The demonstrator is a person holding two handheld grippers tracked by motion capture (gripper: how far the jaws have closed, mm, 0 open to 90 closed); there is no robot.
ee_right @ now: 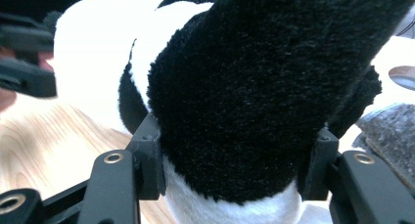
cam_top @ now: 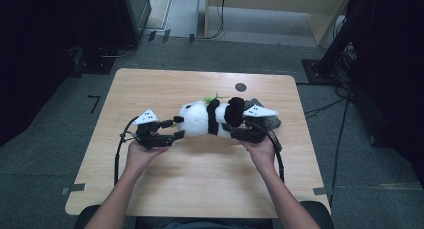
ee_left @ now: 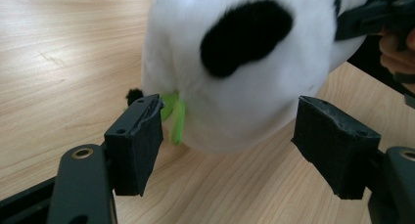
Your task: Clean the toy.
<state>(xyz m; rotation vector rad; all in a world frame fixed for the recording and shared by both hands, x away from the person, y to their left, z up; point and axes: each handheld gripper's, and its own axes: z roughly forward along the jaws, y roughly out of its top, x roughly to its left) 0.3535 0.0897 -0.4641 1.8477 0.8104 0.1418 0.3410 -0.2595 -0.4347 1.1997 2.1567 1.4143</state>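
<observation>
A black-and-white plush panda (cam_top: 200,118) lies on its side in the middle of the wooden table (cam_top: 150,89). A green leaf piece (ee_left: 176,119) sticks out by its head. My left gripper (cam_top: 178,127) is at the head end. Its jaws stand open on either side of the white head (ee_left: 235,87), and the pads (ee_left: 137,145) do not press on it. My right gripper (cam_top: 234,129) is at the other end. It is shut on the panda's thick black limb (ee_right: 254,87), with both pads (ee_right: 152,158) pressed into the fur.
A grey fuzzy object (cam_top: 270,120) lies on the table just behind my right gripper, and also appears (ee_right: 391,131) at the edge of the right gripper view. A small dark round spot (cam_top: 240,87) marks the table's far side. Black equipment stands around the table on the floor.
</observation>
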